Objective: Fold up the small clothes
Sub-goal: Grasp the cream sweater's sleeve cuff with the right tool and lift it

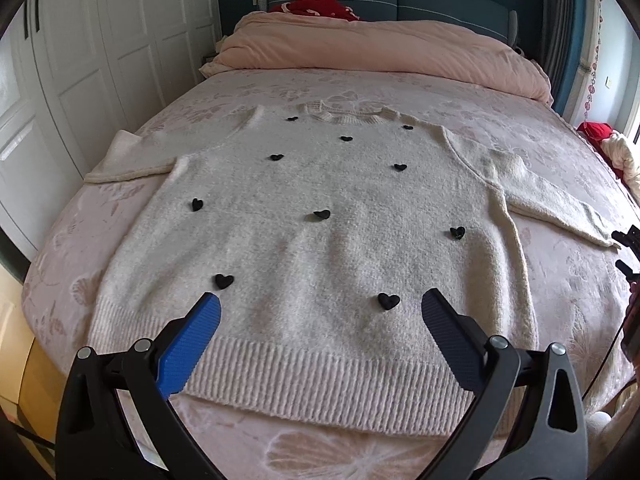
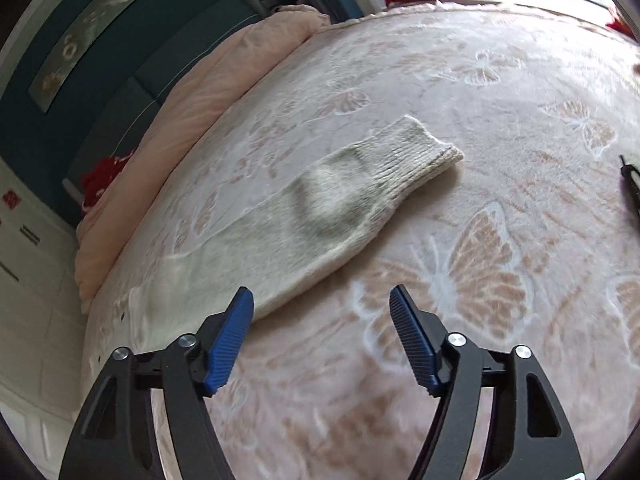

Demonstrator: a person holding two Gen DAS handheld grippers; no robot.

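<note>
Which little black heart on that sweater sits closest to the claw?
The heart just inside the left claw's right-hand fingertip, lowest on the sweater, nearest the ribbed hem.

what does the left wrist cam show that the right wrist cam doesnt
Only the left wrist view shows the whole sweater spread flat: its body with black hearts, the neckline, the ribbed hem, the left sleeve, plus the white wardrobe doors.

Only the right wrist view shows the right sleeve's ribbed cuff close up and a framed picture on the wall.

Both show the butterfly-patterned bedspread, the folded pink duvet, the right sleeve, and their own gripper, left and right, jaws open and empty.
</note>
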